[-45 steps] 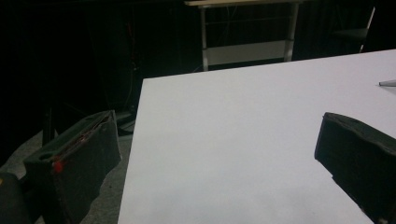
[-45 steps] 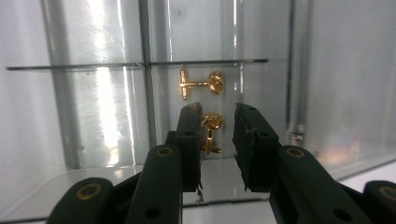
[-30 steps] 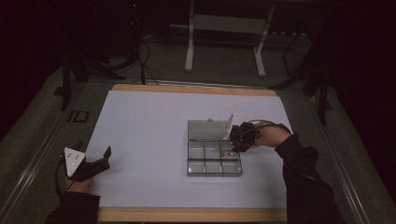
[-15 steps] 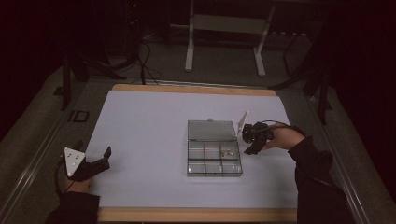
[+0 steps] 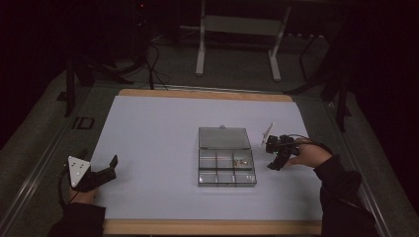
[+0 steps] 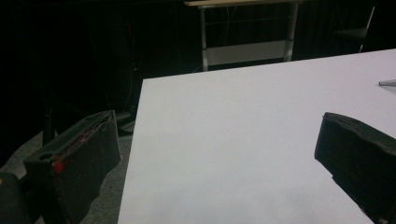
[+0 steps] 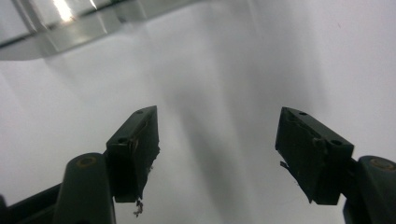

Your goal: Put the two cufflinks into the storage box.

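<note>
white table [image 5: 163, 128] with wooden edge; dark room behind

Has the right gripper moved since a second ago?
Yes. The right gripper has drawn back rightward off the clear compartment box and now sits beside it, jaws open.
</note>
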`<action>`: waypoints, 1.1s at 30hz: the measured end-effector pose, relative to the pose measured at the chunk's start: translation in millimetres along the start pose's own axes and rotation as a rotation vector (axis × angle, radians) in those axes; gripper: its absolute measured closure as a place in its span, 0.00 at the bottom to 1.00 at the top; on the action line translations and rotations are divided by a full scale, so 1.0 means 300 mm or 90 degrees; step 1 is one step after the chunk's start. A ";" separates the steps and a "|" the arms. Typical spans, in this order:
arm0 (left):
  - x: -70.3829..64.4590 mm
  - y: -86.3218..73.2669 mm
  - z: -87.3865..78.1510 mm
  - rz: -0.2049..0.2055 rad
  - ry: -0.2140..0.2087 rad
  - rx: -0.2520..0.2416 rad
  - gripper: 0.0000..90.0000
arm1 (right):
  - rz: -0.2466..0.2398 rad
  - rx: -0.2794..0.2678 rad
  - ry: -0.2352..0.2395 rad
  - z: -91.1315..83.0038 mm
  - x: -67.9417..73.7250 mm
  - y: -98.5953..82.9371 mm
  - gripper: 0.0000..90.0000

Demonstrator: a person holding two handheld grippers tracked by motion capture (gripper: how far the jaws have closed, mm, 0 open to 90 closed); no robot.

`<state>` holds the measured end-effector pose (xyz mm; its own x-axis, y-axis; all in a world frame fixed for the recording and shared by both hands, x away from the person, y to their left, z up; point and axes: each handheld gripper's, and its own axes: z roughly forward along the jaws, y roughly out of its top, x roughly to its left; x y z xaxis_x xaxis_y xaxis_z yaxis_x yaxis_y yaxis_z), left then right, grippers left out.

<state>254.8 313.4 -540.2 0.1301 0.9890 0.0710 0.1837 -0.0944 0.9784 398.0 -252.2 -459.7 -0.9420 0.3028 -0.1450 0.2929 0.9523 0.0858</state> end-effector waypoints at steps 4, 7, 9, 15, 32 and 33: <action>0.000 0.000 0.000 0.001 -0.001 -0.001 0.00 | 0.064 -0.022 0.003 0.000 -0.008 -0.045 0.25; 0.000 0.000 -0.001 0.001 0.000 -0.001 0.00 | 0.099 -0.042 0.009 0.007 -0.015 -0.088 0.18; 0.000 0.000 0.000 0.001 0.000 -0.002 0.00 | 0.113 -0.048 0.003 0.011 -0.016 -0.102 0.16; 0.000 0.000 0.000 0.000 0.000 0.000 0.00 | 0.226 -0.110 -0.033 0.036 -0.020 -0.209 0.16; 0.000 0.000 0.000 -0.001 0.001 0.000 0.00 | 0.470 -0.229 -0.174 0.069 -0.001 -0.417 0.16; 0.000 0.000 0.000 -0.001 0.001 0.000 0.00 | 0.487 -0.250 -0.181 0.073 0.005 -0.429 0.16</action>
<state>254.9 313.3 -540.2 0.1279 0.9893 0.0703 0.1835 -0.0933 0.9786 362.7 -373.5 -492.7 -0.4209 0.8956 -0.1437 0.6961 0.4205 0.5819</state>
